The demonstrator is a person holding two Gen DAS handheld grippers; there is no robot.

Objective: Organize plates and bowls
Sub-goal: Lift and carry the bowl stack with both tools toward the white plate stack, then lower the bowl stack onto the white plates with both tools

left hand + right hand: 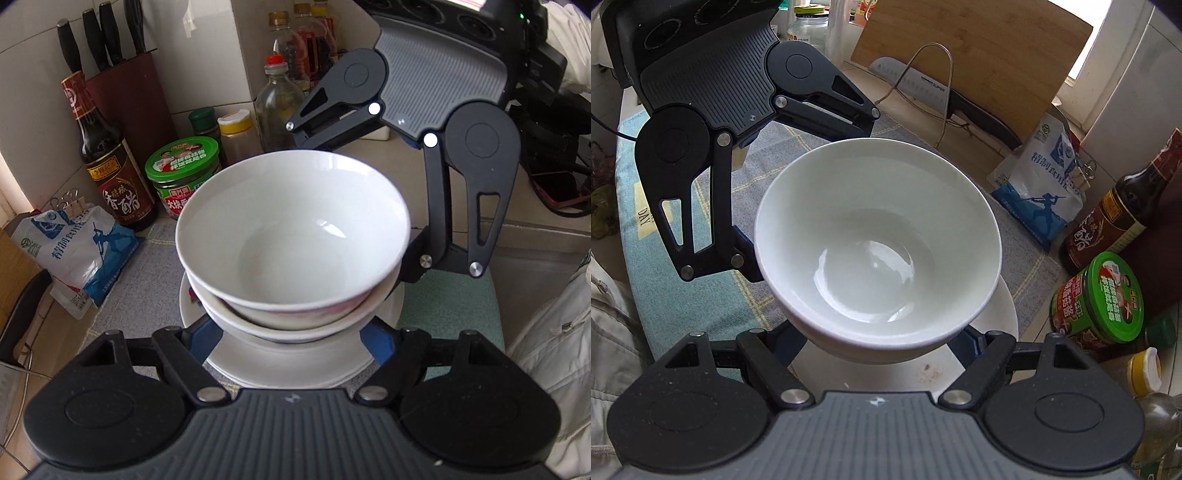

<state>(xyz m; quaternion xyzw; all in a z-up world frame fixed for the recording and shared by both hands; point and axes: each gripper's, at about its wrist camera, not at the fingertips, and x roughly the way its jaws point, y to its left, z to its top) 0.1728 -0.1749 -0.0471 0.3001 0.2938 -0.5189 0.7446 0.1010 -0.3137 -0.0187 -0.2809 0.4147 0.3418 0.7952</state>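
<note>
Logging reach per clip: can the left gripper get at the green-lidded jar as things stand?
Probably not directly. The left gripper straddles the stacked bowls, which stand between it and the jar; it would have to back off and go round.

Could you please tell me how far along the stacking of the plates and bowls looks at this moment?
Done: a white plate carries a lower bowl, and the top bowl is nested in it. In hand: the left gripper and right gripper both straddle the stack with wide jaws; whether they actually touch it is hidden. Left: no other loose plates or bowls are visible, so perhaps only letting go or moving the stack.
</note>
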